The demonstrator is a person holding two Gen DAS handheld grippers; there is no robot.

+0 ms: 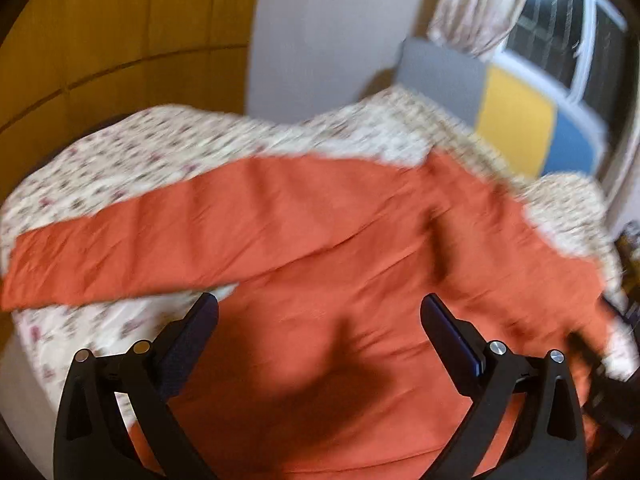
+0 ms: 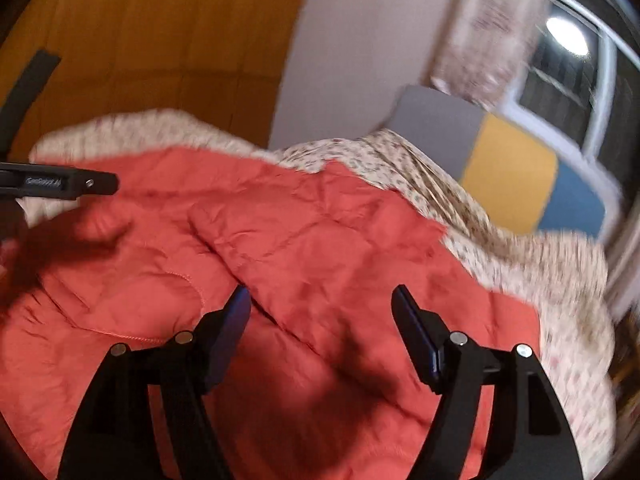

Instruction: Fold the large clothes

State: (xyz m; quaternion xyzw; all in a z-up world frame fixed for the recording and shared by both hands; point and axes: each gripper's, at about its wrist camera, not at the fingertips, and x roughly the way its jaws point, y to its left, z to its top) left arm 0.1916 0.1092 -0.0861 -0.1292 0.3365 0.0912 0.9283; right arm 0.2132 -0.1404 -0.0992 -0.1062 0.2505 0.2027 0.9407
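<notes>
An orange-red jacket [image 1: 320, 248] lies spread on a floral bedspread [image 1: 132, 148]. One long sleeve [image 1: 132, 240] stretches out to the left. My left gripper [image 1: 319, 306] is open and empty, hovering above the jacket's body. In the right wrist view the jacket [image 2: 304, 248] shows wrinkled, with a sleeve folded across it. My right gripper [image 2: 321, 300] is open and empty above it. The left gripper shows in the right wrist view [image 2: 80, 182] at the left edge, over the jacket. Both views are blurred.
The bed [image 2: 500, 248] has a headboard with grey, yellow and blue panels [image 1: 516, 120]. A wooden wardrobe [image 1: 120, 32] stands behind the bed on the left. A window with a floral curtain [image 1: 480, 4] is at the right.
</notes>
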